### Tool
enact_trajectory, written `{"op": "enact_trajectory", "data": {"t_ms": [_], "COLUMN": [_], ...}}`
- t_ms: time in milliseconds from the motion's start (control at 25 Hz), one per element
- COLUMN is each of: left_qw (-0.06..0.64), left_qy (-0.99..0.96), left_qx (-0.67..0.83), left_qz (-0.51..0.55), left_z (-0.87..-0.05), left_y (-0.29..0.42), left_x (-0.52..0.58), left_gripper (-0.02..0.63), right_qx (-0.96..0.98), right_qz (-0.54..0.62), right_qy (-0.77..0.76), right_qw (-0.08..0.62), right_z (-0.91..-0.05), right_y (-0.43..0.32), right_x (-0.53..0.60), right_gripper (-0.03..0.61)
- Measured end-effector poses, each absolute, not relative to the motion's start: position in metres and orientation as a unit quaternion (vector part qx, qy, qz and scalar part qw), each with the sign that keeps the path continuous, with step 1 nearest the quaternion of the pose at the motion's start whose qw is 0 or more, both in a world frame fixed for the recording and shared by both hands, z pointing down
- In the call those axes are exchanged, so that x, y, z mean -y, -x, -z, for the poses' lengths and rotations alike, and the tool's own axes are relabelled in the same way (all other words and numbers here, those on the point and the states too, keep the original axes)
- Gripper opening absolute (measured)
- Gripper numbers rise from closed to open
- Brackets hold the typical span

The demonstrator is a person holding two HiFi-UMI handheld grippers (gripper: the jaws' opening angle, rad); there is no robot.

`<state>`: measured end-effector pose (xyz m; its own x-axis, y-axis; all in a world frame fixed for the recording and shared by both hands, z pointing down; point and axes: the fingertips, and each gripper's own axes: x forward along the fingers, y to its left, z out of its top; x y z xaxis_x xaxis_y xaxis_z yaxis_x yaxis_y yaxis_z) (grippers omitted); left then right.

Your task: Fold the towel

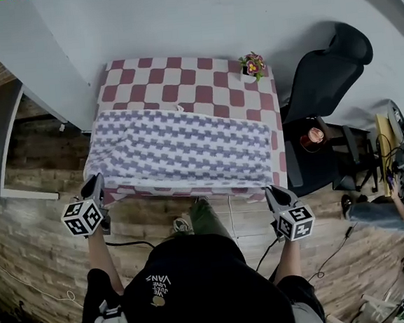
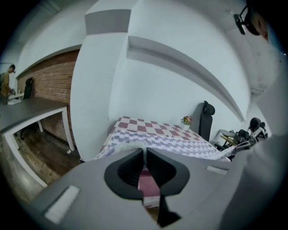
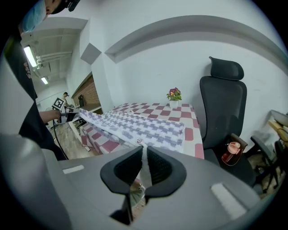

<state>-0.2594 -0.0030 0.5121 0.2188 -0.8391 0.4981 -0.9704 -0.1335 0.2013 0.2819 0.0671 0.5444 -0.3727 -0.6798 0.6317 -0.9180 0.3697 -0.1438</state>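
The right gripper (image 3: 144, 157) has its jaws pinched together on a white edge of the towel (image 3: 135, 126), which stretches away in purple-and-white check over a table (image 3: 180, 112) covered in red-and-white squares. A small flower pot (image 3: 173, 95) stands at the table's far end (pink and yellow blooms). A black office chair (image 3: 223, 112) stands just beside the table.

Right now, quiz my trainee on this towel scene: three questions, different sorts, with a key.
1. True or false: the left claw and the right claw are each shut on a near corner of the towel.
2. What stands at the table's far right corner? A) kettle B) flower pot C) lamp
3. Fill in: in the head view, the black chair stands to the table's ____.
Key: 1 true; 2 B; 3 right.
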Motion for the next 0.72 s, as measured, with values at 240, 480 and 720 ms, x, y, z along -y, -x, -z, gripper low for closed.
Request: {"op": "enact_trajectory", "data": {"t_ms": [240, 480, 720], "left_qw": [0.212, 0.213, 0.267], "left_qy": [-0.757, -0.767, -0.751], "left_qx": [0.589, 0.563, 0.546], "left_qz": [-0.188, -0.224, -0.258], "left_z": [-0.499, -0.506, -0.546], "left_y": [0.247, 0.229, 0.214], "left_x": [0.059, 0.138, 0.202], "left_gripper": [0.023, 0.023, 0.023], "right_qx": [0.787, 0.777, 0.764], "right_qz": [-0.242, -0.234, -0.252], "right_qy": [-0.510, -0.520, -0.515], "right_qw": [0.249, 0.265, 0.296], "right_z": [-0.537, -0.540, -0.570], "right_y": [-0.290, -0.305, -0.319], "right_x": [-0.015, 0.065, 0.134], "right_gripper": [0.032, 0.032, 0.032]}}
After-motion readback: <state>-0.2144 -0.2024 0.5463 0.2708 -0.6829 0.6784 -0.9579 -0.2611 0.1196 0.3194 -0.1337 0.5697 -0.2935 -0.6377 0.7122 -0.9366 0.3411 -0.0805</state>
